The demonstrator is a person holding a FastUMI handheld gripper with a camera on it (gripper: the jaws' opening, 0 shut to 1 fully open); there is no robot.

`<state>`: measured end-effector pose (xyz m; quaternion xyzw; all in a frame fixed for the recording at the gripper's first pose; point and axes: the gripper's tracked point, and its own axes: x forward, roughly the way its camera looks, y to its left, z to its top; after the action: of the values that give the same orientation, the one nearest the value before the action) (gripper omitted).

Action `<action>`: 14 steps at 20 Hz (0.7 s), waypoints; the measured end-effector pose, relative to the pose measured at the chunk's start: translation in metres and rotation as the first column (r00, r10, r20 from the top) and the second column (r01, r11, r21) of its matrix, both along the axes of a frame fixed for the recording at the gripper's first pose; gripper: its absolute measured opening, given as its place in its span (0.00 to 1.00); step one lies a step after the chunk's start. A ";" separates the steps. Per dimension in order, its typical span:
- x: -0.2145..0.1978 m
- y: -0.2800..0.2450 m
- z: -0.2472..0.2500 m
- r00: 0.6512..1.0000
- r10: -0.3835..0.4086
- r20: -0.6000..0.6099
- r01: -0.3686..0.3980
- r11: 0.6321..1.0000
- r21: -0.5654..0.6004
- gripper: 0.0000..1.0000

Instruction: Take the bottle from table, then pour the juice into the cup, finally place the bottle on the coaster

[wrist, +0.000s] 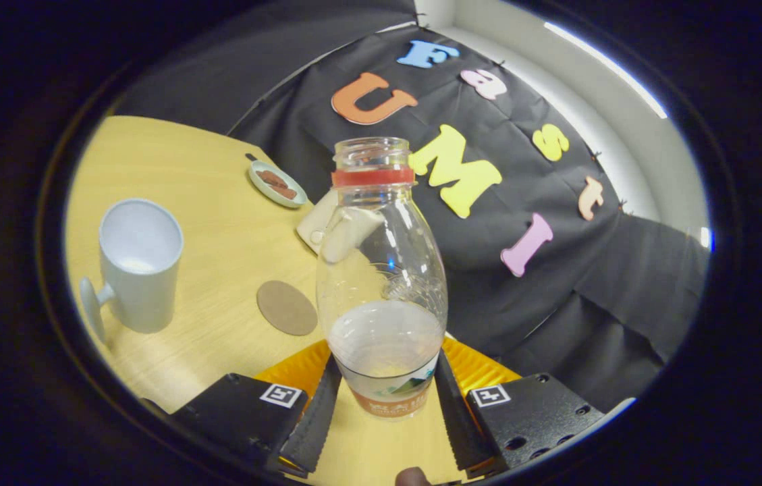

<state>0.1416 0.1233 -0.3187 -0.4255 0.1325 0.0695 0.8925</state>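
Observation:
A clear plastic bottle [381,270] with a red neck ring and no cap stands between my fingers, with pale juice in its lower part. My gripper [386,381] is shut on the bottle, one finger pressing each side near its base. A white mug [140,263] with a handle stands on the wooden table [205,202], off to the left of the fingers, its mouth open. A round brown coaster [286,308] lies flat on the table between the mug and the bottle. I cannot tell whether the bottle's base touches the surface.
Under and behind the bottle's base lies a yellow ridged mat [300,368]. A small dish [277,183] holding brown pieces sits farther back on the table. A beige object [316,223] shows just behind the bottle. The black cloth wall rises beyond.

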 end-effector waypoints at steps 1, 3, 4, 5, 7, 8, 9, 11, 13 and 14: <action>0.000 0.004 0.000 1.000 0.015 0.016 -0.014 0.999 -0.038 0.76; -0.001 0.014 0.001 0.998 0.052 0.040 -0.047 0.993 -0.106 0.76; -0.002 0.018 -0.001 0.996 0.072 0.052 -0.064 0.988 -0.141 0.76; -0.001 0.020 -0.001 0.994 0.087 0.061 -0.075 0.981 -0.181 0.76; -0.001 0.023 -0.002 0.991 0.112 0.075 -0.091 0.966 -0.241 0.76; -0.001 0.024 -0.002 0.990 0.120 0.079 -0.096 0.959 -0.266 0.76; -0.001 0.023 -0.001 0.988 0.127 0.085 -0.097 0.951 -0.293 0.76; 0.000 0.023 0.001 0.986 0.140 0.094 -0.100 0.933 -0.346 0.76; 0.000 0.023 0.004 0.982 0.157 0.100 -0.105 0.911 -0.399 0.76; 0.000 0.023 0.005 0.981 0.167 0.104 -0.108 0.899 -0.425 0.76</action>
<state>0.1411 0.1458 -0.3136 -0.6184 0.0521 0.0731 0.7807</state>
